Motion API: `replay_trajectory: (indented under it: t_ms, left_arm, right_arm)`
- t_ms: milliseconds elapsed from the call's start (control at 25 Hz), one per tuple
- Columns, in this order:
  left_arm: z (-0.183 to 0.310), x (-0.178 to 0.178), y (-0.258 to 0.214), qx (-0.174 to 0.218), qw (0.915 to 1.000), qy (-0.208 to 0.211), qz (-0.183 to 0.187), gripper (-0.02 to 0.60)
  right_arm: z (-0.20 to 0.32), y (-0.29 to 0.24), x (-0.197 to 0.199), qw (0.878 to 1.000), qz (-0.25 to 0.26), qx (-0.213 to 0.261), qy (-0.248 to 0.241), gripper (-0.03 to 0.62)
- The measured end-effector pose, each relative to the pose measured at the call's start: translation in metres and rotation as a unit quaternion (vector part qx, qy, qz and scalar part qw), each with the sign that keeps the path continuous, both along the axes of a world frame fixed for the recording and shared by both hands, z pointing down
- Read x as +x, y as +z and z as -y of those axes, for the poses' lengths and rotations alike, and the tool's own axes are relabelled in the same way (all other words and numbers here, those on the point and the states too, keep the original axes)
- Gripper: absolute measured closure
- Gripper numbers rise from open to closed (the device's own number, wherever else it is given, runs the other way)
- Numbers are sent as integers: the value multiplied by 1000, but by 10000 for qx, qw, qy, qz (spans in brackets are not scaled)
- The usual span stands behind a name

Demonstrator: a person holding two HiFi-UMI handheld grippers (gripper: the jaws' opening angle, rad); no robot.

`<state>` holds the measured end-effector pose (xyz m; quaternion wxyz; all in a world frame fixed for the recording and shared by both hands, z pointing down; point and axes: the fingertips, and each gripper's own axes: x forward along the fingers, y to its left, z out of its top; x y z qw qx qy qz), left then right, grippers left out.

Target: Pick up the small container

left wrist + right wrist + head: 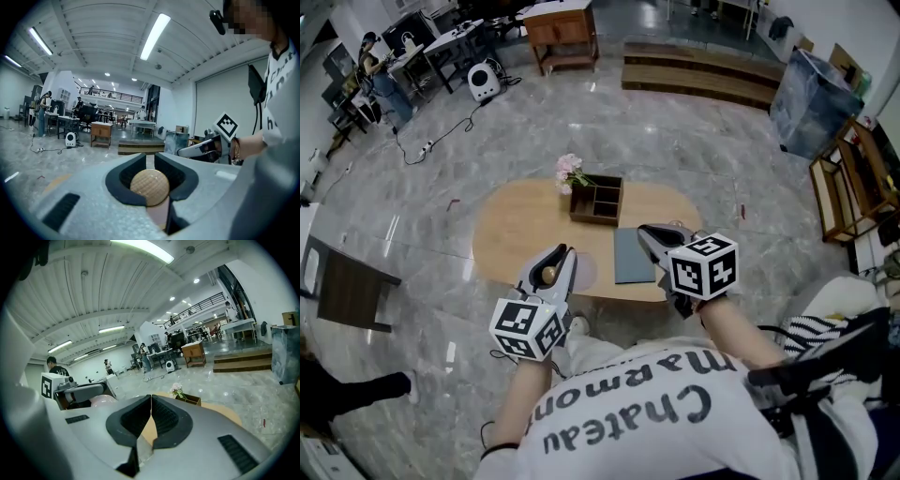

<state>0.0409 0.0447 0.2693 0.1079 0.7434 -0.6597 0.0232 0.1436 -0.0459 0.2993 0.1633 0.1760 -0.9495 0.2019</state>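
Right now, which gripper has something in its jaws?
The left gripper: its jaws are shut on a round wooden knob. The right gripper has its jaws closed together with nothing between them.

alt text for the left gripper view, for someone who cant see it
The left gripper is shut on a round wooden knob, with a pink part just beneath it. Beyond is a large room with a grey floor and ceiling strip lights; the right gripper and the person's arm show at right.
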Motion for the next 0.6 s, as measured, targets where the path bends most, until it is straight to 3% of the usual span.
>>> replay_trajectory:
  t_ms: [600]
  left_arm:
    - [-11, -9, 0, 32, 9999, -117, -93, 517]
  right_arm:
    - [-8, 8, -5, 9999, -87, -33, -46, 579]
